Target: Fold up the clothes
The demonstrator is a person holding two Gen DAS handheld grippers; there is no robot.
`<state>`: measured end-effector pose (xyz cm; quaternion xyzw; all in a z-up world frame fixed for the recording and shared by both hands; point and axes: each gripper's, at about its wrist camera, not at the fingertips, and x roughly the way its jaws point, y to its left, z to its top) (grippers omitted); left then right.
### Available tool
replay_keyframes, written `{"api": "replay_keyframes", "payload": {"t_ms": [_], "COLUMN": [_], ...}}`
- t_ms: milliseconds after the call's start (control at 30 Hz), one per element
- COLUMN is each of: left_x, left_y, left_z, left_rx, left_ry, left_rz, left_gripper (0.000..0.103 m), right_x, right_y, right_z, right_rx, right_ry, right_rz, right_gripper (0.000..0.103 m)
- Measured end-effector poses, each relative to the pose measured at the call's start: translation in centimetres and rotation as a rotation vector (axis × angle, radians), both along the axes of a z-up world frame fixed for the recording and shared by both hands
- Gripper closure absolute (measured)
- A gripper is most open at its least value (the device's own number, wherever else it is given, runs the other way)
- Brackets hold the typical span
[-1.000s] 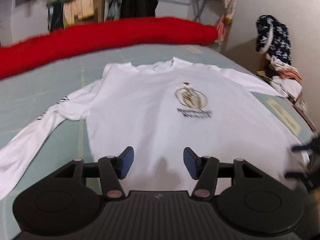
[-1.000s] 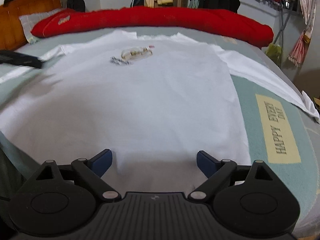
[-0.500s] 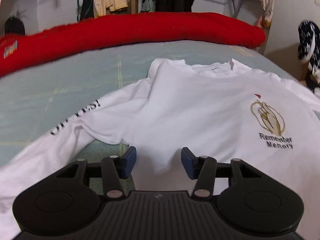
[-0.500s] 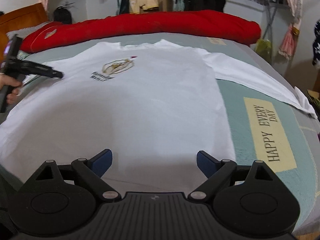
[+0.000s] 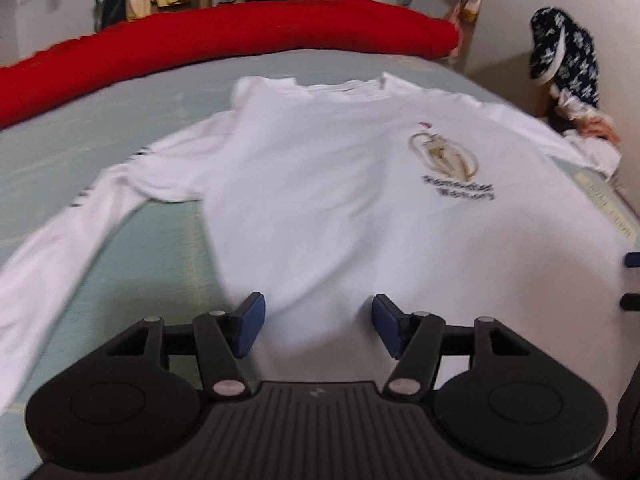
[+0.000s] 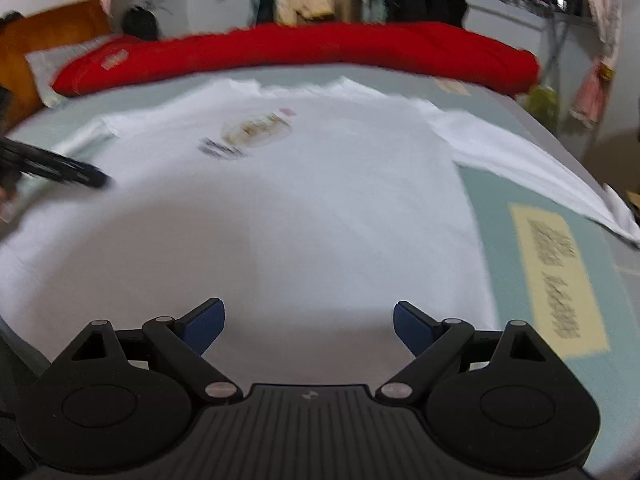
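A white long-sleeved shirt (image 5: 340,184) lies flat and face up on the bed, its gold logo (image 5: 444,156) on the chest. Its sleeves spread out to both sides: one (image 5: 80,232) in the left wrist view, the other (image 6: 532,176) in the right wrist view. My left gripper (image 5: 318,322) is open just above the shirt's lower left part, nothing between its blue pads. My right gripper (image 6: 308,324) is open wider over the hem area (image 6: 304,272). The left gripper's fingers (image 6: 60,168) show at the left edge of the right wrist view.
The bed has a pale green cover (image 5: 80,152) with a yellow lettered patch (image 6: 556,276). A long red quilt roll (image 6: 320,56) lies along the far side. A pile of clothes (image 5: 568,80) sits by the wall to the right. A wooden headboard (image 6: 44,40) stands far left.
The left gripper has swung back rightward and opened wider, so the logo sits nearer the view's middle. The right view shifted slightly and blurred; the right gripper stays open.
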<state>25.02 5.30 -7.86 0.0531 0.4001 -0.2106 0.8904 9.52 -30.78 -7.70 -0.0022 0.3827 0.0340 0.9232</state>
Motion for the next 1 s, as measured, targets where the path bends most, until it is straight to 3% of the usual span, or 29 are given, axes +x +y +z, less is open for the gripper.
{"api": "replay_keyframes", "payload": {"t_ms": [133,400,600,733,833,900,933,967,1000], "left_x": [-1.4,-2.6,-3.3,-3.4,-4.0,-4.3,-4.4,-4.5,-4.7], "left_y": [-0.6,1.2,2.7,5.6,6.4,6.0,5.8,5.3,4.9], "left_z": [1.3,-0.6,1.1,-0.1,-0.8,-0.9,-0.9,-0.8,-0.7], "left_rx": [0.007,-0.021,-0.094,-0.229,-0.305,-0.321,-0.321,-0.297,-0.271], "left_ry": [-0.043,-0.024,0.001,0.115,0.161,0.178,0.182,0.174,0.162], "left_rz": [-0.054,0.018,0.1,0.217,0.232,0.215,0.206,0.195,0.188], "left_gripper": [0.043,0.042,0.048,0.074,0.076,0.076,0.081,0.099,0.103], "right_x": [-0.9,-2.1,-2.9,-2.9,-2.7,-2.6,-2.6,-2.6,-2.6], "right_y": [-2.1,-3.3,-4.2,-3.8,-3.5,-3.4,-3.4,-3.3,-3.3], "right_z": [-0.1,1.0,0.3,0.1,-0.1,-0.1,-0.1,-0.1,-0.1], "right_rx": [0.065,0.093,0.115,0.12,0.119,0.119,0.119,0.119,0.12], "right_ry": [0.004,-0.039,-0.023,-0.02,-0.015,-0.014,-0.014,-0.014,-0.014], "right_rz": [-0.057,-0.097,-0.126,-0.117,-0.109,-0.108,-0.109,-0.109,-0.109], "right_gripper": [0.008,0.008,0.008,0.008,0.008,0.008,0.008,0.008,0.008]}}
